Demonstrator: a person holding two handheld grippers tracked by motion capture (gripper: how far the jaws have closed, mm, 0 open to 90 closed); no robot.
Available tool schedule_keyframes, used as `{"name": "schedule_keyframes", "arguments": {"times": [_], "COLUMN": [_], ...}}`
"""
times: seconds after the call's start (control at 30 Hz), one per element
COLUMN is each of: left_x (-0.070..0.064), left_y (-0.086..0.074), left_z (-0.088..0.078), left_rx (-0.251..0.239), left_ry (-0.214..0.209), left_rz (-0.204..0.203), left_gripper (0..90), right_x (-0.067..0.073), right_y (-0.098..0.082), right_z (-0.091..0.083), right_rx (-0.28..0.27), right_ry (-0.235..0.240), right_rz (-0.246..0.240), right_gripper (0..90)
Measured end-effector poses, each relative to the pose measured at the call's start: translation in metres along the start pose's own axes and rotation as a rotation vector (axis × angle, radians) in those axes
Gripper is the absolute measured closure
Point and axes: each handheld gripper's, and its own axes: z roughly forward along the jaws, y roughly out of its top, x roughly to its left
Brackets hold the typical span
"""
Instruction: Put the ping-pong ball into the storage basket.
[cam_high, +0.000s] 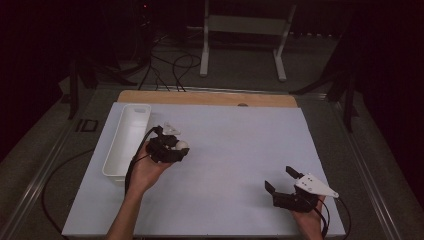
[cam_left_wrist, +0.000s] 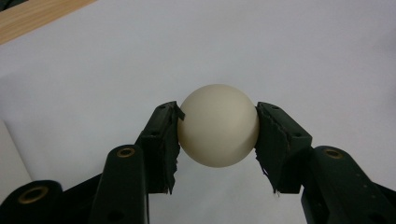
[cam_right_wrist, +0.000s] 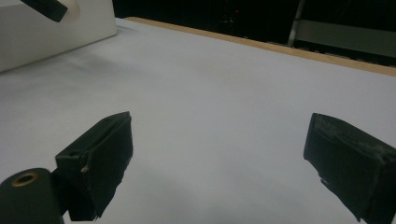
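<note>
The left gripper (cam_left_wrist: 218, 133) is clasping a small cream-white ball (cam_left_wrist: 218, 125) beside the long white plastic bin (cam_high: 126, 140), likely dropping it there next, while the right gripper (cam_high: 283, 179) is waiting, jaws spread wide.

I note a cream ball (cam_left_wrist: 218, 125) between black pads (cam_left_wrist: 161, 140), a pale blue-white table sheet (cam_high: 225, 165) with a tan wood edge (cam_high: 210, 97), and a white bin (cam_high: 127, 140).
</note>
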Motion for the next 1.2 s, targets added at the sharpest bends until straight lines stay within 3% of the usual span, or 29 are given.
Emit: {"name": "schedule_keyframes", "arguments": {"times": [1.2], "left_x": [0.007], "left_y": [0.0], "left_z": [-0.012], "left_rx": [-0.024], "left_ry": [0.023], "left_rz": [-0.018], "left_gripper": [51.4], "right_x": [0.001], "right_y": [0.0], "right_z": [0.001], "right_rx": [0.006], "right_ry": [0.002], "right_rz": [0.0], "right_gripper": [7.8]}}
